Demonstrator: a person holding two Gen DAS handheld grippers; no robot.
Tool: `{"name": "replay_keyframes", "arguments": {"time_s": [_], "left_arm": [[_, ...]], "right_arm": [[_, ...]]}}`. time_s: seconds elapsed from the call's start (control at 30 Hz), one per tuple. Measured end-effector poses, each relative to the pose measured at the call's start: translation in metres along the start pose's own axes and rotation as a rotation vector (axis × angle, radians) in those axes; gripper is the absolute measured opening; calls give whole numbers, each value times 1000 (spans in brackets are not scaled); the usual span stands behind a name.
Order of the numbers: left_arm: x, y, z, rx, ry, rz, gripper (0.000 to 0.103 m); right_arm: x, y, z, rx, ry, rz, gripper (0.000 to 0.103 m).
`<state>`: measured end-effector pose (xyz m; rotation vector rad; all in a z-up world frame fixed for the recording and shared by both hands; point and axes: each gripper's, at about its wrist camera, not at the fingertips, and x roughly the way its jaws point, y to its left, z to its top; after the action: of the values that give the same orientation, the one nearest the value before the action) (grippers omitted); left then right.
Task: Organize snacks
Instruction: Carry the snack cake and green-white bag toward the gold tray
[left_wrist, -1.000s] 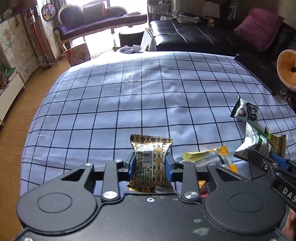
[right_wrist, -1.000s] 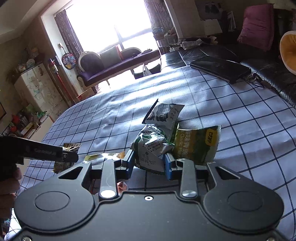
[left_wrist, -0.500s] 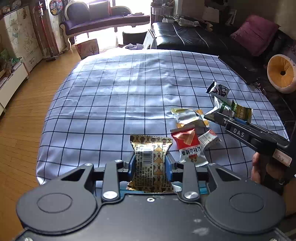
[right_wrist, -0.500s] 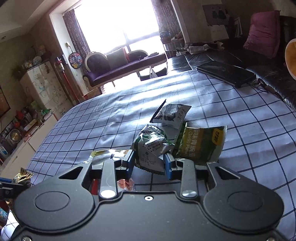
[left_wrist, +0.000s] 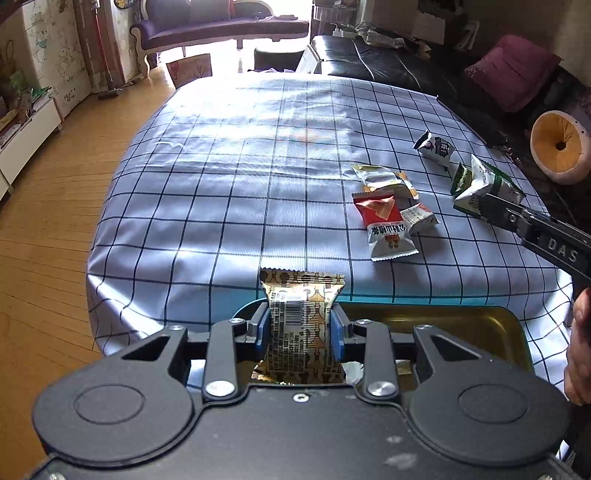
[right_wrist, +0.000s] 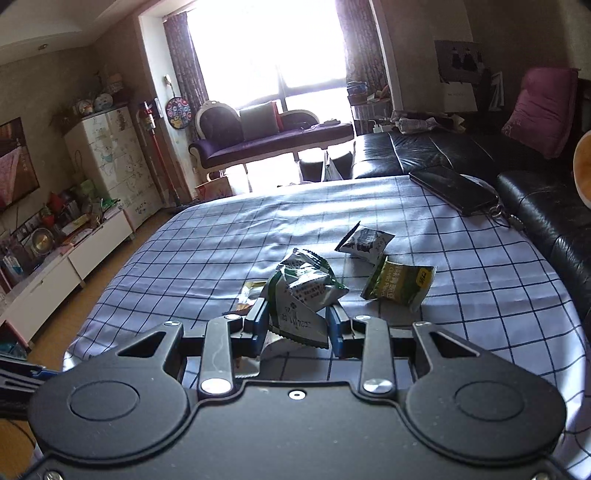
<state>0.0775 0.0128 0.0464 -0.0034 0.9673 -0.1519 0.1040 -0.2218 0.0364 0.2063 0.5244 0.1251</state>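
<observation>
A checked tablecloth (left_wrist: 229, 177) covers the table. A gold tin (left_wrist: 461, 321) sits at its near edge. The left gripper (left_wrist: 300, 328) clamps a gold snack packet (left_wrist: 301, 314) above the tin; the right gripper (right_wrist: 297, 325) clamps a green-and-white packet (right_wrist: 303, 295).

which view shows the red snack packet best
The left wrist view. The red snack packet lies in full on the checked cloth, its printed face unobstructed. In the right wrist view I cannot make it out; it is most likely hidden behind the right gripper and its green and white packet.
</observation>
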Motion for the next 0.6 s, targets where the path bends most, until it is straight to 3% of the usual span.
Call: {"name": "replay_keyframes", "arguments": {"time_s": [0.27,0.6], "left_arm": [[-11,9,-20,12,-23,4,33],[-26,29,-8,-30,-48,-13,33]], "right_arm": [[-27,13,-20,-39,40,17,43],[-37,5,-20,-1,46,-3,43]]}}
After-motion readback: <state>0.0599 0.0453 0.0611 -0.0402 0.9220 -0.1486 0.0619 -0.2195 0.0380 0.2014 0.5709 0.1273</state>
